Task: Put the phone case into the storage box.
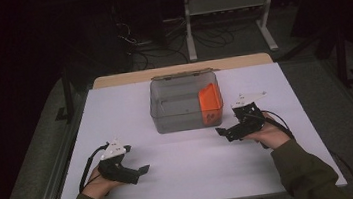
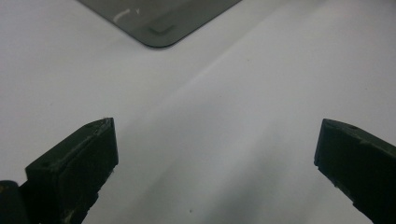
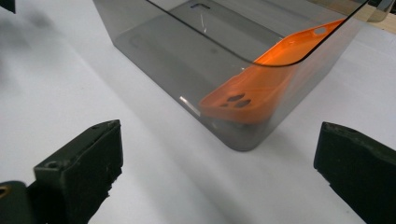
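A smoky transparent plastic box (image 1: 177, 122) stands open-topped at the middle of the white table. Inside it, an orange phone case (image 1: 210, 103) leans against the right wall; the right gripper view shows the orange case (image 3: 252, 88) through the box's wall (image 3: 154, 51). My left gripper (image 1: 140, 173) rests near the front left of the table, open, with nothing between its fingers. My right gripper (image 1: 222, 133) sits just right of the box's front corner, open and empty. In the left gripper view (image 2: 215, 154) a corner of the box (image 2: 163, 28) lies ahead.
The white table top (image 1: 115, 106) ends in a wooden strip (image 1: 122, 78) at the back. Beyond it stands a white metal frame (image 1: 227, 8) with cables (image 1: 158, 46) on a dark floor. Cables trail from both grippers.
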